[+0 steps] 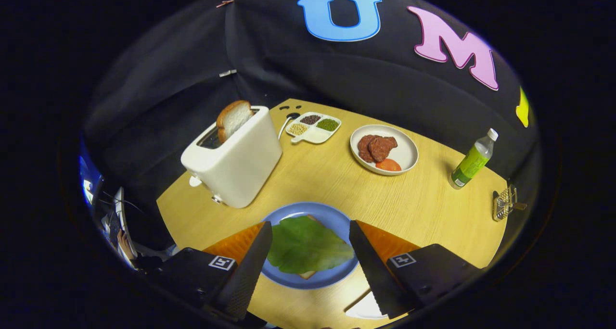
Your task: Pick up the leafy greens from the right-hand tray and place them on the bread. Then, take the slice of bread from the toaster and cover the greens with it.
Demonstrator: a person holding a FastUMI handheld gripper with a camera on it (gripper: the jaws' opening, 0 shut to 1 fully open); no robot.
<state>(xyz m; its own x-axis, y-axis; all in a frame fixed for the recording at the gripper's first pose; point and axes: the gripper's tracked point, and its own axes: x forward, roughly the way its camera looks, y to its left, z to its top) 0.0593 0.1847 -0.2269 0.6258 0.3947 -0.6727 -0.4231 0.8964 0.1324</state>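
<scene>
Greens (307, 245) sit on the bread, claw (310, 230) spread apart and empty.
Next up, I'd say: grab the toaster (233, 158) slice (234, 118).

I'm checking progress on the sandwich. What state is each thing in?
Gripper: open, fingers either side of the greens, holding nothing.
Greens: lying on the bread.
Plate: holds bread and greens.
Toaster: slice sticking up from the slot.
Bottle: upright, capped.

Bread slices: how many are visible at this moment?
2. One slice stands in the toaster; another lies under the leafy greens on the blue plate, between the open gripper's fingers.
</scene>
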